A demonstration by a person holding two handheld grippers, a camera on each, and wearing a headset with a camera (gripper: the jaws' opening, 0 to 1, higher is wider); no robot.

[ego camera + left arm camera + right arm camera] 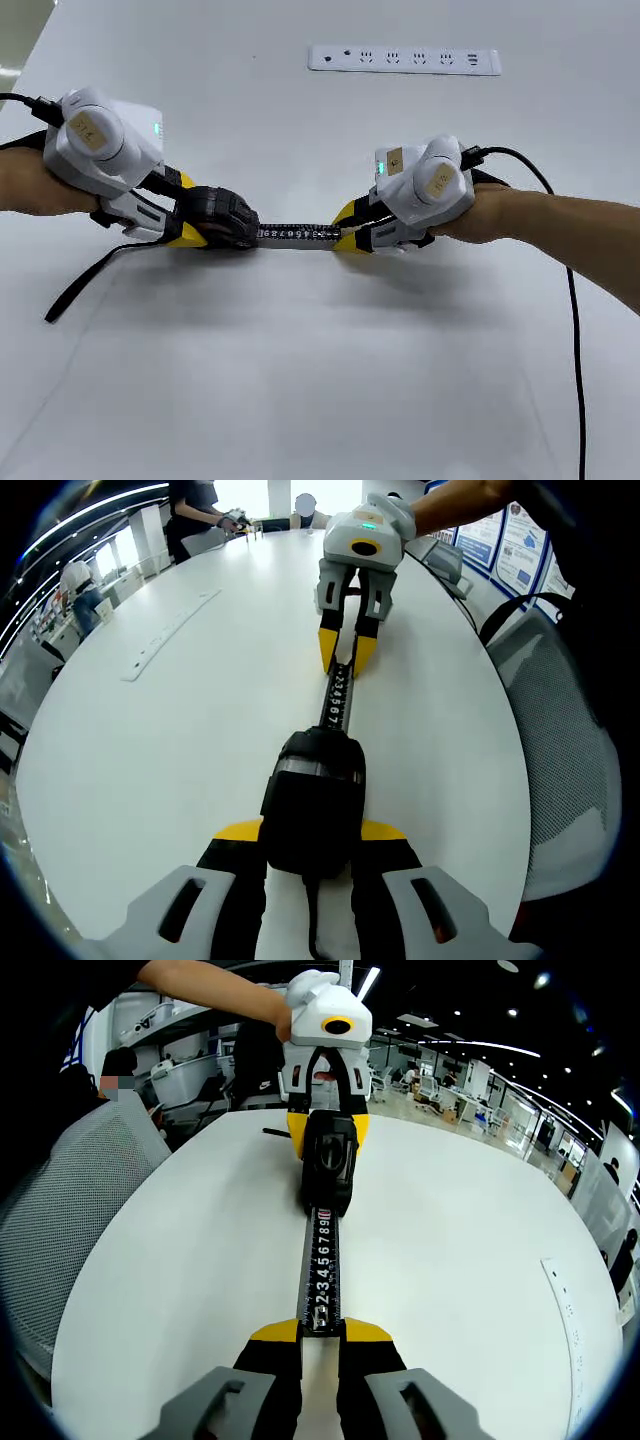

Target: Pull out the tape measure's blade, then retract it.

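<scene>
Tape measure (pixel 218 217) sits on the white table (pixel 300 380), its black body squeezed in the left gripper (pixel 188 212) and its short blade (pixel 298 233) pinched in the right gripper (pixel 346 227).

The matt black plastic tape measure (pixel 215 215) has a greyish band across its top. Its narrow black metal blade (pixel 298 233) carries white numerals and fine white tick marks. The left gripper (pixel 190 210) and the right gripper (pixel 345 228) are coloured alike: glossy white bodies with pale grey plates, tan labels and a small green light, then black fingers (pixel 186 237) ending in bright yellow tips. The broad flat surface (pixel 320 380) is plain white. On it, the long white plastic power strip (pixel 404 59) has dark sockets. A thin cable (pixel 575 330) and a flat strap (pixel 85 280) are both black. The mesh chair (pixel 560 730) is grey.
</scene>
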